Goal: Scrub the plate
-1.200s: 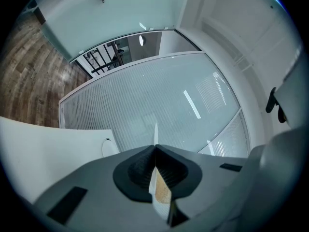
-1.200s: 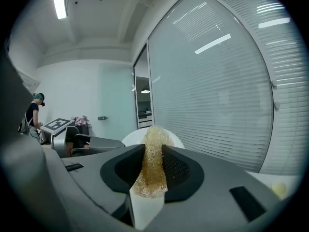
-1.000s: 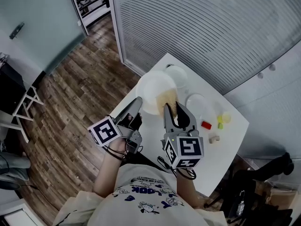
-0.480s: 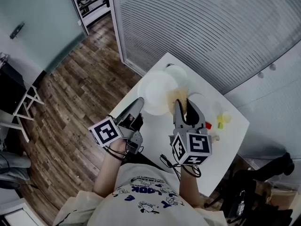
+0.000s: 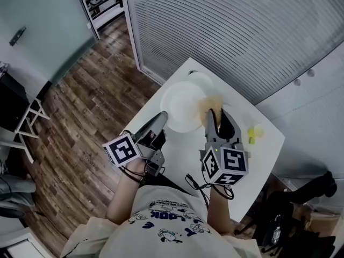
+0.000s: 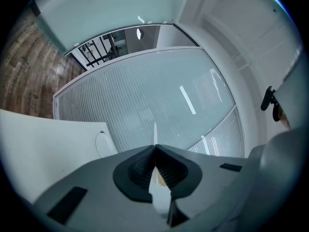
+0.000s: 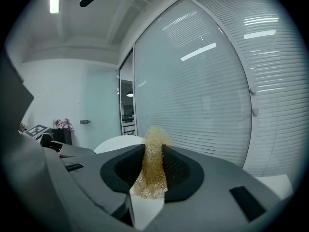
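I see the white plate (image 5: 181,105) held up over the white table (image 5: 180,150), tilted. My left gripper (image 5: 163,117) is shut on its near rim. In the left gripper view the plate (image 6: 154,133) shows edge-on as a thin white blade pinched between the pads of that gripper (image 6: 155,150). My right gripper (image 5: 217,113) is shut on a tan mesh scrubber (image 5: 210,102), which sits at the plate's right edge. In the right gripper view the scrubber (image 7: 154,138) sticks up between the pads of the right gripper (image 7: 153,153), with the plate (image 7: 116,143) to its left.
A second white dish (image 5: 200,80) lies at the table's far corner, also visible in the left gripper view (image 6: 102,144). Small yellow pieces (image 5: 253,134) lie at the table's right side. A wall of white blinds (image 5: 242,31) runs behind the table, wood floor (image 5: 80,112) to the left.
My right gripper has carried the scrubber to the right, from over the plate's face to its right edge. The plate and left gripper have shifted slightly up and right.
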